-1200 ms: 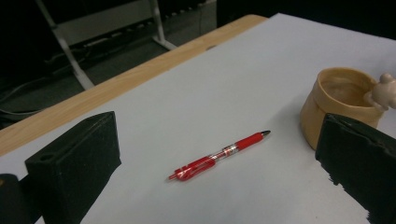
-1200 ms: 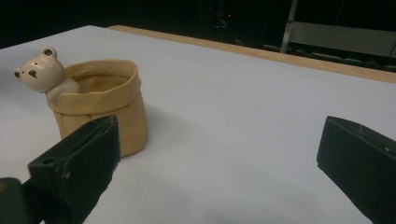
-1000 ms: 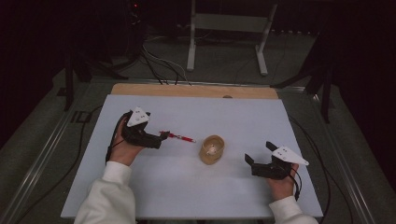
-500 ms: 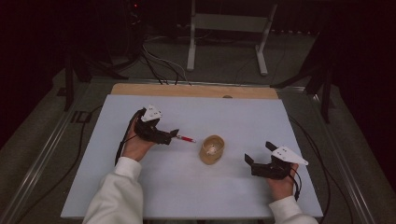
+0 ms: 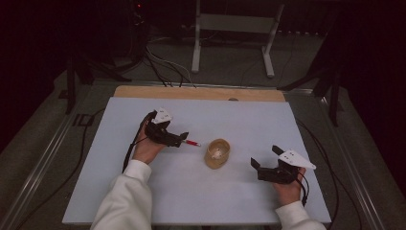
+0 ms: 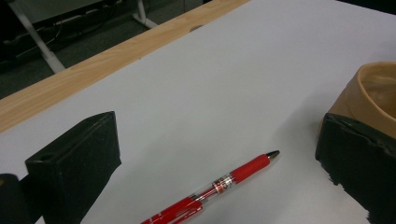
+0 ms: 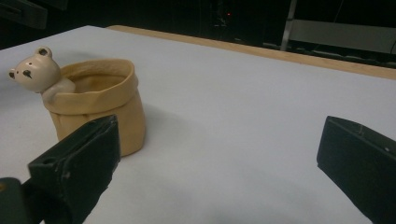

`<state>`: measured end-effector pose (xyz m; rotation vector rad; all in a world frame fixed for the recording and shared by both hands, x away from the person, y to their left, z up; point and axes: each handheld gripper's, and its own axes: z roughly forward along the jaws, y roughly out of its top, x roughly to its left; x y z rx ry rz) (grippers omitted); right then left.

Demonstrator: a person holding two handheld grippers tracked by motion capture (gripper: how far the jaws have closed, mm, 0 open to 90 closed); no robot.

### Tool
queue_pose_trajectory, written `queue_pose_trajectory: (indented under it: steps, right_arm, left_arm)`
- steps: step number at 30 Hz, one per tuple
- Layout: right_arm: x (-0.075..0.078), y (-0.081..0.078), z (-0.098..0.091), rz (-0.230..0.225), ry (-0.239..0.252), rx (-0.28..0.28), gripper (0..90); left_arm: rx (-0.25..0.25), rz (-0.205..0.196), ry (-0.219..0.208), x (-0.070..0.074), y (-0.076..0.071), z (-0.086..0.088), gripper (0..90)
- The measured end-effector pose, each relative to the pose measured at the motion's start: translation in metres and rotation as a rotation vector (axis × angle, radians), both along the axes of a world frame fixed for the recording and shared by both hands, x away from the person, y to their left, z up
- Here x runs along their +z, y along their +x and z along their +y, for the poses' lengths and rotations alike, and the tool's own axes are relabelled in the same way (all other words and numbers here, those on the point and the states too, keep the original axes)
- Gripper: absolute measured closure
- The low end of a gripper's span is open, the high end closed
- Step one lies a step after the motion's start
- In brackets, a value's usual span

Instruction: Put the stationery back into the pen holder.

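A red pen [image 6: 219,184] lies flat on the white tabletop [image 5: 249,120], its tip toward a tan sack-shaped pot [image 5: 218,153]. My left gripper [image 5: 179,140] is low over the pen's rear, open; in the left gripper view my left gripper [image 6: 219,135] has a jaw on either side of the pen, neither touching it. The pot [image 6: 369,93] stands just past the right jaw. A small bear figure [image 7: 32,70] peeks over the rim of the pot [image 7: 100,100]. My right gripper [image 5: 265,158] rests open at the front right, a short way from the pot; nothing lies between its jaws [image 7: 219,130].
A wooden strip [image 5: 201,93] runs along the table's far edge. Beyond it stand a metal frame [image 5: 230,38] and cables on the dark floor. Bare white surface stretches across the back and front middle of the table.
My left gripper has moved right along the table, closing in over the pen. The pen, the pot and my right gripper have stayed where they were.
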<state>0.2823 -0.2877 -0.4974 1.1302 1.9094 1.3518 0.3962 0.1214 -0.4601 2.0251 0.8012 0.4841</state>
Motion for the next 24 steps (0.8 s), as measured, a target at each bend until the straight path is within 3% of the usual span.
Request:
queue_pose_trajectory:
  steps: [24]
  right_arm:
    - [0.0, 0.001, -0.001, 0.006, 0.002, 0.002, 0.2]
  left_arm:
    - [-0.025, 0.045, 0.006, -0.021, 0.014, -0.019, 0.5]
